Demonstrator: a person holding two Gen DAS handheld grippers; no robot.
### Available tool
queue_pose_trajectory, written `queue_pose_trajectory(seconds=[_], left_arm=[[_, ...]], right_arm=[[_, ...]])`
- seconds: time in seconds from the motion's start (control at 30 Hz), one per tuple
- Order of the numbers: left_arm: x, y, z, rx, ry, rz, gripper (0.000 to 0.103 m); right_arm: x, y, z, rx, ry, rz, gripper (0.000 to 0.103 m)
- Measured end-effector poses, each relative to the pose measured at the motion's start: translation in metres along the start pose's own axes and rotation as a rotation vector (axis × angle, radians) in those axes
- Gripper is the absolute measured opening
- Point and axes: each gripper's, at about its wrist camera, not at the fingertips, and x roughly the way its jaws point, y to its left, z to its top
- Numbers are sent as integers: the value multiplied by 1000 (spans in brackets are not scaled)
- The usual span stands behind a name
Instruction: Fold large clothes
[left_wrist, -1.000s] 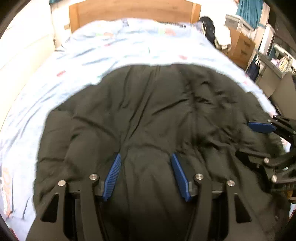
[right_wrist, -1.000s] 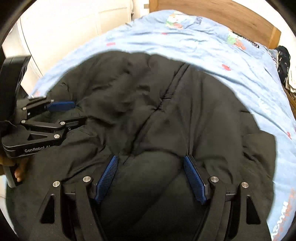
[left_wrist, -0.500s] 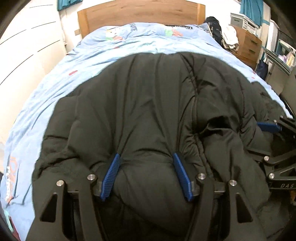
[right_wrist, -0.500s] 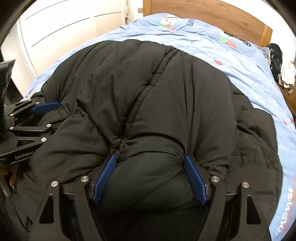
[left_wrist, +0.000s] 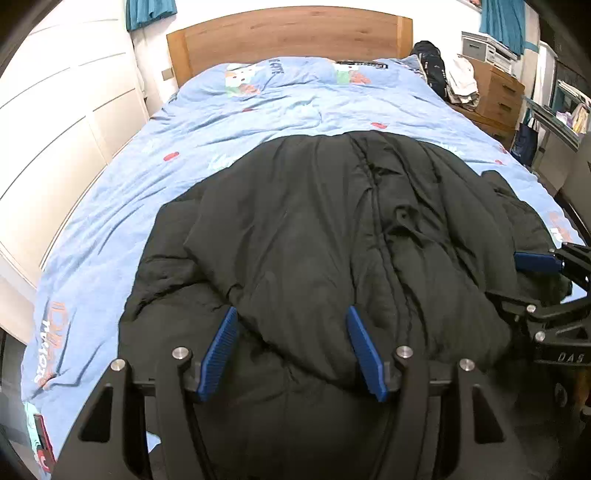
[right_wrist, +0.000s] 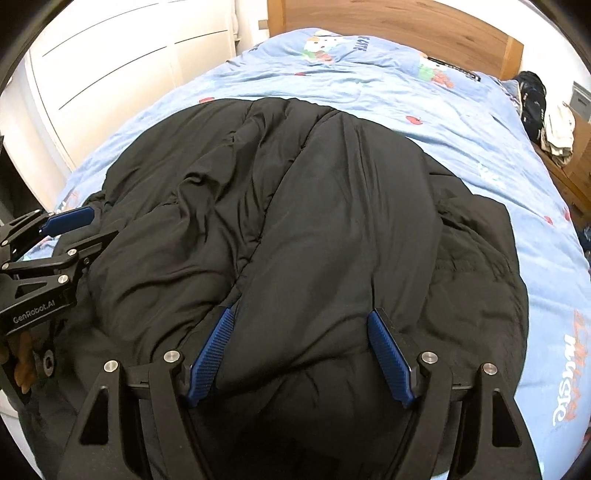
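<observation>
Two grippers work one black padded coat (left_wrist: 325, 236), which lies on the blue bedspread (left_wrist: 258, 110) at the foot end of the bed. Left gripper (left_wrist: 291, 347) and right gripper (right_wrist: 299, 354) each have their jaws spread wide around a thick roll of the near hem; whether the pads truly pinch the fabric cannot be told. Assessment: the near portion appears ready to be carried toward the headboard (left_wrist: 288, 40). Recommended: move both grippers level and together, lay the hem square on the far edge, and watch the bunched sleeve (right_wrist: 476, 236) at the right.
</observation>
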Motion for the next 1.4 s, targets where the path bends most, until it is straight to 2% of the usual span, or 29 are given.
queue_pose_trajectory(seconds=[0.5,0.8,1.07,1.4], left_arm=[[-32,6,-21,48,12,11,62],[-46,9,-25,29,29,0,67],[-51,14,-32,24,65,-5,69],[-65,17,-33,36,62,2,69]], right_arm=[[-57,-8,-44,55,1,6,75],[-82,-29,-65,122,10,7,76],[-109,-52,-91,184,12,-1,82],[-139,-79,-112,246,13,-35,85]])
